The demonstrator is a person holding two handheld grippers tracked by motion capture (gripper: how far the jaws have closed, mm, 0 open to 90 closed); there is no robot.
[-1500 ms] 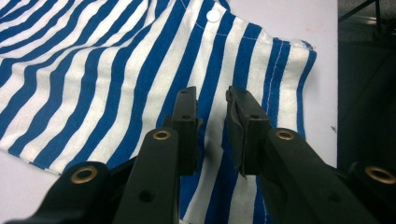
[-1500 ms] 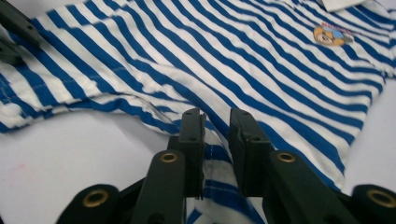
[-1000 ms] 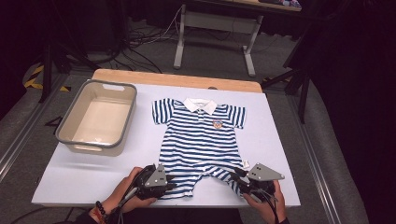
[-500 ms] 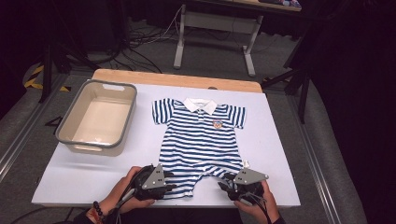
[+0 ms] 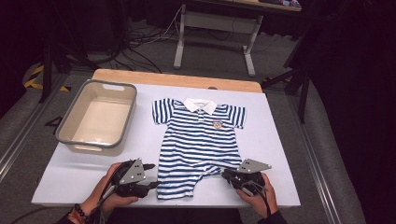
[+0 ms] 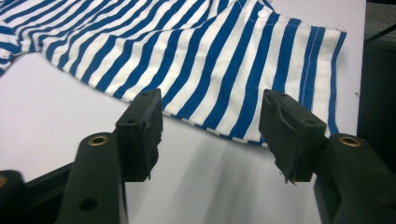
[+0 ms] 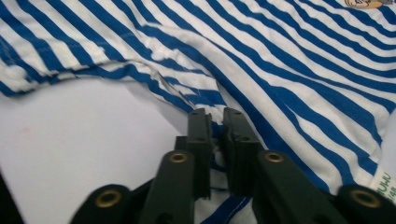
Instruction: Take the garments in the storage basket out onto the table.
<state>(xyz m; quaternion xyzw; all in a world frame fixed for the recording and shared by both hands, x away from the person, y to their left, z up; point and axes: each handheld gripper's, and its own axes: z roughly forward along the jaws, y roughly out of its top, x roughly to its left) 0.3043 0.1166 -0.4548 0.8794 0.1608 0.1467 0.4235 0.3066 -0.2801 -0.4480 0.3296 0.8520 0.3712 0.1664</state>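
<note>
Two grippers work at the near edge of a white table (image 5: 280, 140). The striped baby suit (image 5: 198, 140) lies flat in the middle, collar away from the person. The left gripper (image 5: 152, 176) has just been opening; its jaws stand wide just before the hem, nothing between them. The right gripper (image 5: 225, 175) has just closed, pinching the suit's other leg. A grey tub (image 5: 65, 135) sits at the left. Beyond, a dark room with cables on the floor (image 5: 149, 42).
</note>
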